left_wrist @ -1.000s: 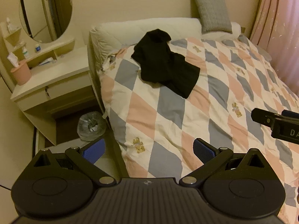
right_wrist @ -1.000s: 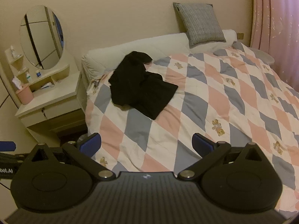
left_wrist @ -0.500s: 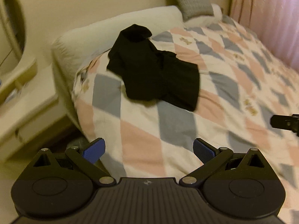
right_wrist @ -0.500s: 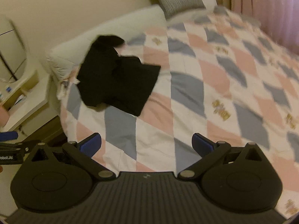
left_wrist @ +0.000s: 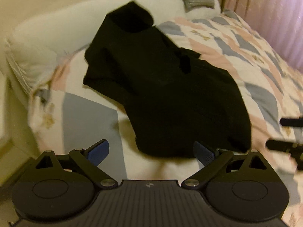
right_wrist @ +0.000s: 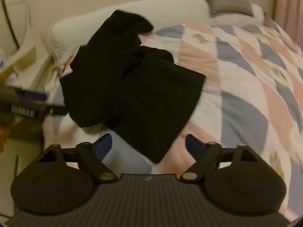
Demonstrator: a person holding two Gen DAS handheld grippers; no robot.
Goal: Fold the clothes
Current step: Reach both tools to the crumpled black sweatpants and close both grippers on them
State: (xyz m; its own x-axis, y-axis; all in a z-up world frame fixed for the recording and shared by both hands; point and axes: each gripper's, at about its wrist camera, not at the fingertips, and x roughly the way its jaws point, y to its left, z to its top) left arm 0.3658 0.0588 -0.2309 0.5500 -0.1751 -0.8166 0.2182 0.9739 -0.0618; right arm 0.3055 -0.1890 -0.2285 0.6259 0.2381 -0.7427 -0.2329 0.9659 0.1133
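Fingers: we hold left gripper (left_wrist: 151,150) and right gripper (right_wrist: 148,144) spread, empty | black garment (left_wrist: 162,87): crumpled on quilt (right_wrist: 246,87), long axis seemingly headboard-to-us, blurred.

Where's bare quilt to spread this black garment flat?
Open quilt lies right of the black garment, running toward the pink curtain. A smaller strip sits between the garment's near hem and the open right tool. Crowded on the left: white pillow, bed edge, left tool.
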